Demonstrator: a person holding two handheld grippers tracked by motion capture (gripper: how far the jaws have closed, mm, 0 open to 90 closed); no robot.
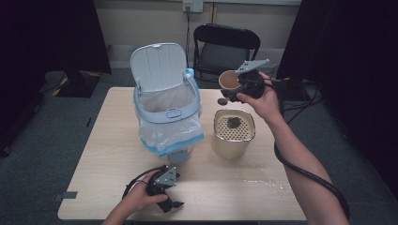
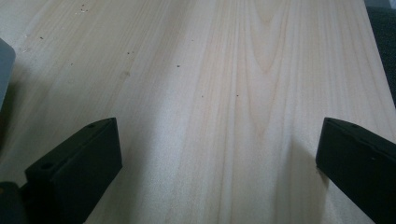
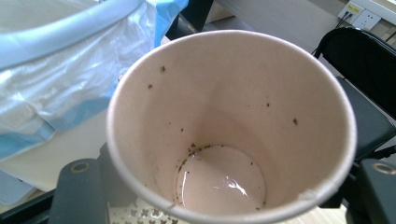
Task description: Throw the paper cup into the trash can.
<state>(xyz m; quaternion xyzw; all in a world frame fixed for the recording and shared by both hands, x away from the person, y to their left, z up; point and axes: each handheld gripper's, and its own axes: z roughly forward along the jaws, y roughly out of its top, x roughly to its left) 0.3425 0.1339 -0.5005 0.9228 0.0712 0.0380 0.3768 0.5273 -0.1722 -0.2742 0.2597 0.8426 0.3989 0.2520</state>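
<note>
**Paper cup held tilted above the strainer pot**

A paper cup (image 1: 229, 80) is gripped by the right gripper (image 1: 244, 84) and held tilted, its mouth turned toward the bin (image 1: 165, 108), above the far side of the table (image 1: 112, 154). Below it, a cream pot (image 1: 233, 133) with a perforated insert is seen, dark dregs lying on the insert. The bin's lid is raised and a plastic liner is fitted. The left gripper (image 1: 171, 204) is rested near the table's front edge.

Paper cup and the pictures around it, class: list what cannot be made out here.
- Beige paper cup: outer wall hidden by its own rim, right gripper view.
- Dark clump on the cream strainer pot: too small, high view.
- White bag-lined bin: contents hidden by its bag.
</note>
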